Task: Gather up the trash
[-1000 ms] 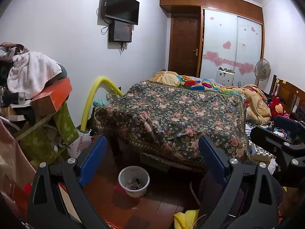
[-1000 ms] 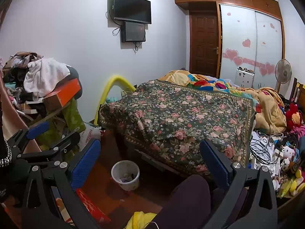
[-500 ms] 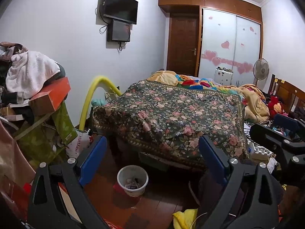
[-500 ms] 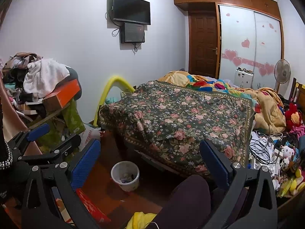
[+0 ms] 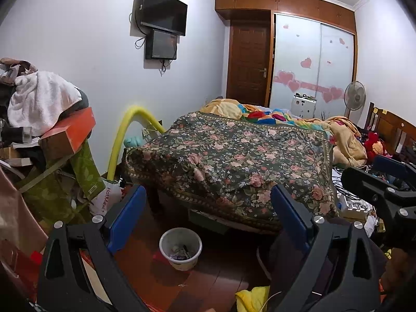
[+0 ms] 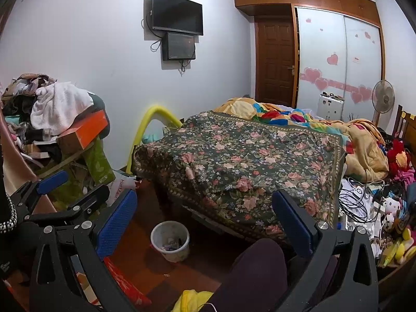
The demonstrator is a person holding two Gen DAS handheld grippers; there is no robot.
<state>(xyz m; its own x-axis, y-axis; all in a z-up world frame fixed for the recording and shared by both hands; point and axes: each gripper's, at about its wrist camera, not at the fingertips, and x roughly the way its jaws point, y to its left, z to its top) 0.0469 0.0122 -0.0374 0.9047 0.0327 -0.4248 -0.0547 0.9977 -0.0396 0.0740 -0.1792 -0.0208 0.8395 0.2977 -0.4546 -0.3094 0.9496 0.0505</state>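
Observation:
A small white trash bin [image 5: 180, 248] with some rubbish inside stands on the red-brown floor in front of the bed; it also shows in the right wrist view [image 6: 170, 240]. My left gripper [image 5: 206, 217] is open and empty, held well above and short of the bin. My right gripper [image 6: 204, 219] is open and empty too. The left gripper [image 6: 52, 197] shows at the left of the right wrist view, and the right gripper [image 5: 384, 182] shows at the right of the left wrist view. A yellow crumpled item [image 5: 252, 297] lies on the floor near me, also seen in the right wrist view [image 6: 192, 300].
A bed with a dark floral cover [image 5: 234, 156] fills the middle. A cluttered pile with a white towel and orange box [image 5: 67, 132] stands at the left. Cables, toys and clutter [image 6: 377, 208] lie at the right. A yellow tube [image 5: 124, 132] leans by the wall. A dark-clothed knee [image 6: 257, 267] is below.
Both views have drifted only slightly; the scene has shifted a little to the left in the left wrist view. Both grippers stay open and empty.

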